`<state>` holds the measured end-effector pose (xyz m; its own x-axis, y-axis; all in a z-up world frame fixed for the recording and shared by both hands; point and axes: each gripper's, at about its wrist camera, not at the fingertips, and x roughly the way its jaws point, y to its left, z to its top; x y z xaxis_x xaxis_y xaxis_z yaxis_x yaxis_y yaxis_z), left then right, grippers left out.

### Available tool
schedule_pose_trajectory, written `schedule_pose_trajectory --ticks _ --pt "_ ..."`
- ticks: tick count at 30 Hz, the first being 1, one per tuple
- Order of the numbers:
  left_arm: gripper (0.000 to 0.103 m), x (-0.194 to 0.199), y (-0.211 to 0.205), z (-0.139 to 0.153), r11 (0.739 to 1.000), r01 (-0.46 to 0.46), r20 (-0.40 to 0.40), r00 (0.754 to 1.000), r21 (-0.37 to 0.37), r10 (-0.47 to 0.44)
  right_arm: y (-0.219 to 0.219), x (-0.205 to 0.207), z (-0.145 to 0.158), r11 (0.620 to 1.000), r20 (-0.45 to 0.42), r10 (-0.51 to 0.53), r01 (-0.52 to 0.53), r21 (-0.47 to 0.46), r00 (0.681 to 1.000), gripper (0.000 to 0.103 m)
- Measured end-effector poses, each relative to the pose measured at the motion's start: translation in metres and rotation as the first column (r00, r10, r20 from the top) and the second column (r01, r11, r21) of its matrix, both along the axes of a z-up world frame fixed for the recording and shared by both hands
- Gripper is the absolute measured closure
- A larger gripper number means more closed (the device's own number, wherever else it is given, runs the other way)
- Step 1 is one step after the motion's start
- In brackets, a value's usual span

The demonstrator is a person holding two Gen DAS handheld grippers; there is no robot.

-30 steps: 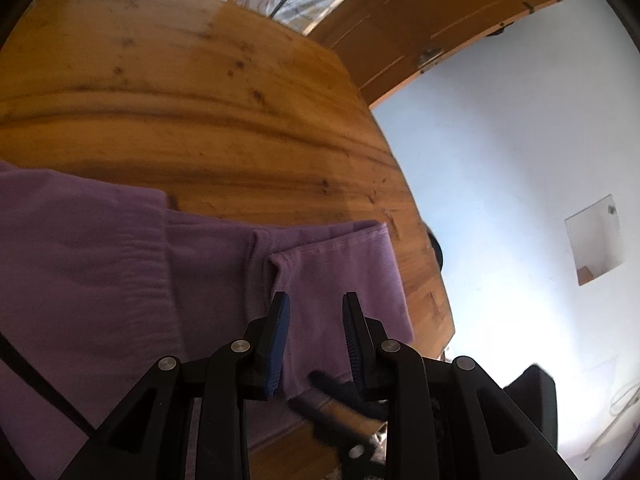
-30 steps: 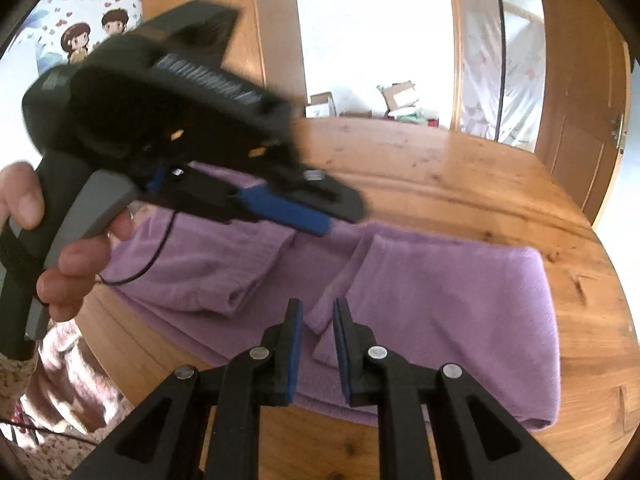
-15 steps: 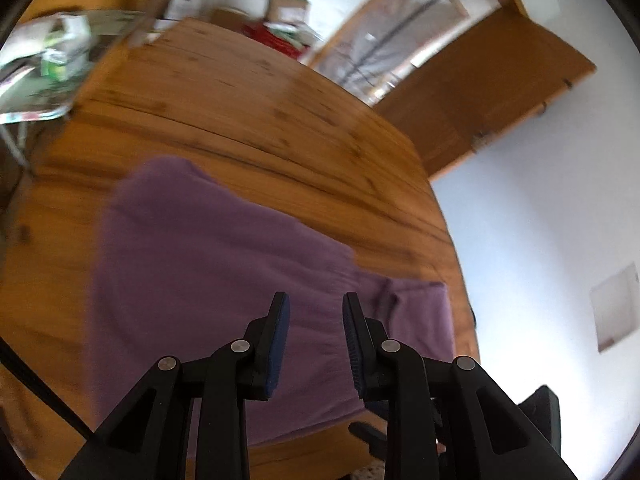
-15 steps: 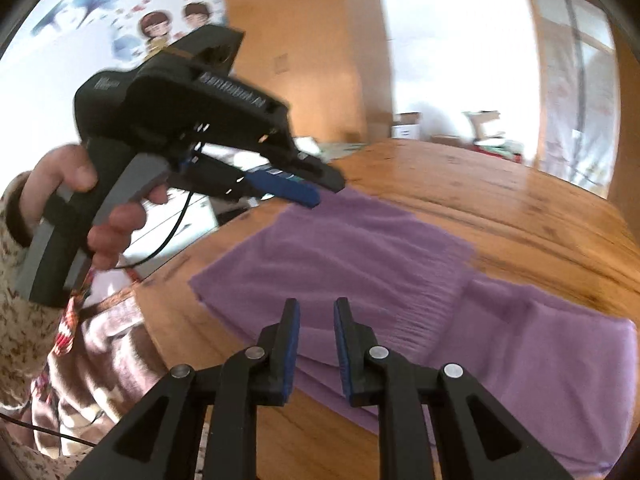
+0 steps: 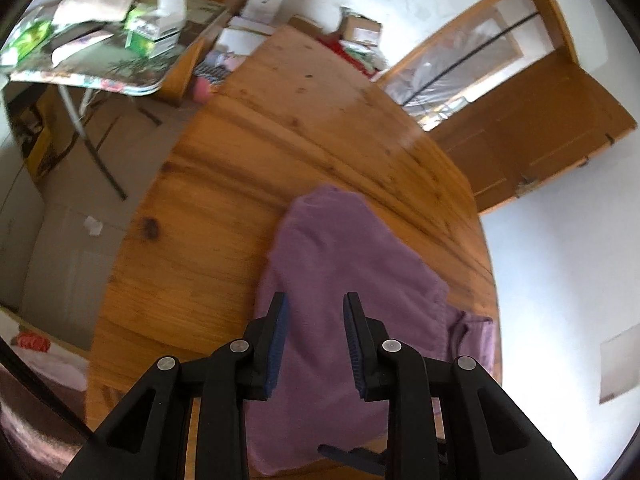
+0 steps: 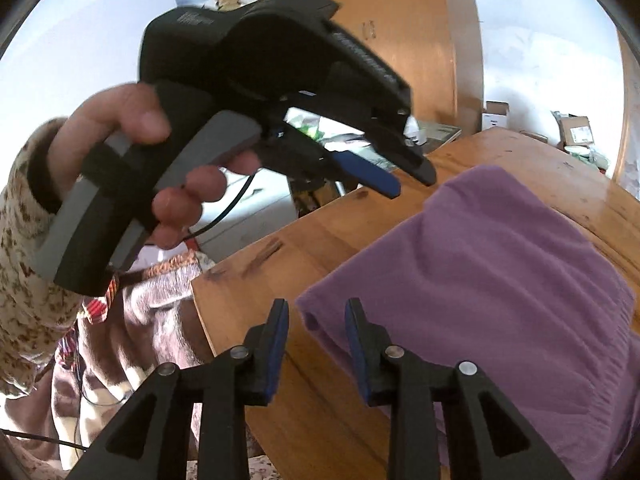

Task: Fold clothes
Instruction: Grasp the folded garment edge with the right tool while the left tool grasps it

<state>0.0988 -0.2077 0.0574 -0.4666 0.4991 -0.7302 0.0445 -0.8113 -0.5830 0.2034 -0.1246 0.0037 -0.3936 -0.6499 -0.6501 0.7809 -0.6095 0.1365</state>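
Purple garment (image 6: 500, 280) lies folded on the desk (image 6: 320, 248), long axis running away from me. Its near corner sits between my right tool's (image 6: 316, 344) opening, unclenched jaws; my left tool (image 5: 314, 344) hovers released, empty.

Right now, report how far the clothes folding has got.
Done: the purple garment lies on the wooden table already doubled over, a folded corner near the table's edge. In hand: nothing; the left gripper hovers open over it, and the right gripper is opening, empty, at that corner. Left: probably another fold.
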Motion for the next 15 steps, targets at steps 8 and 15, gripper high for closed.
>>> schedule_pose_trajectory --ticks 8,15 --pt "0.074 -0.012 -0.004 -0.019 1.000 0.007 0.032 0.999 0.030 -0.008 -0.020 0.019 -0.002 0.992 -0.117 -0.037 0.050 0.114 0.992 0.073" --pt "0.073 -0.026 0.000 -0.029 0.998 0.033 0.050 0.998 0.059 -0.036 -0.031 0.015 -0.013 0.980 -0.149 -0.080 0.105 0.169 0.986 0.073"
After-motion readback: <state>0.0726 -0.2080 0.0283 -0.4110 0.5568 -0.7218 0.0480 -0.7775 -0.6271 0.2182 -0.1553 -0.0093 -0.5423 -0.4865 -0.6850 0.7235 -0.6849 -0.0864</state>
